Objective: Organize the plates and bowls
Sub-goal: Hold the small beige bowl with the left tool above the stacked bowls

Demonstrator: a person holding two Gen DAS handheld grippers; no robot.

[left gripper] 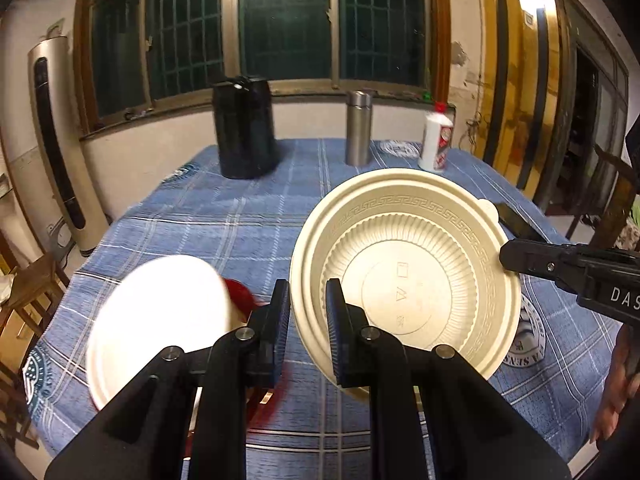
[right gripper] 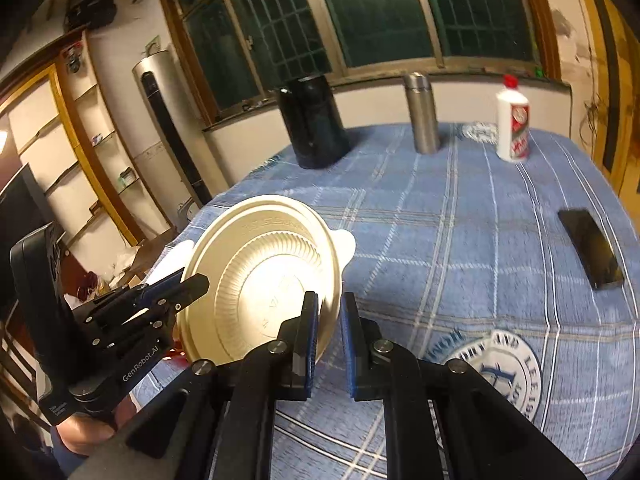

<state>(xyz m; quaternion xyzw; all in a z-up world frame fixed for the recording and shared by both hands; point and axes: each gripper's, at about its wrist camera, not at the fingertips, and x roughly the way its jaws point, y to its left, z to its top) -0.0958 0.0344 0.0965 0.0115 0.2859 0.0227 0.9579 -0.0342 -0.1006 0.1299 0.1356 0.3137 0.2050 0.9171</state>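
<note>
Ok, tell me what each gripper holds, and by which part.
Both hold the cream bowl by its rim: left gripper on its near-left edge, right gripper on the opposite edge.

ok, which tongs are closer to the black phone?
Right. The right tongs grip the cream bowl on the rim nearest the black phone; the left tongs grip the opposite rim, so the bowl sits between them and the phone.

A cream bowl (left gripper: 404, 276) is showing a key-pattern band and ribbing, a white plate (left gripper: 160, 320) is covering a red dish (left gripper: 240, 292), and the tablecloth (right gripper: 460, 220) is wearing blue plaid with white lines — 1 black jug (left gripper: 244, 128), 1 silver flask (left gripper: 359, 128).
</note>
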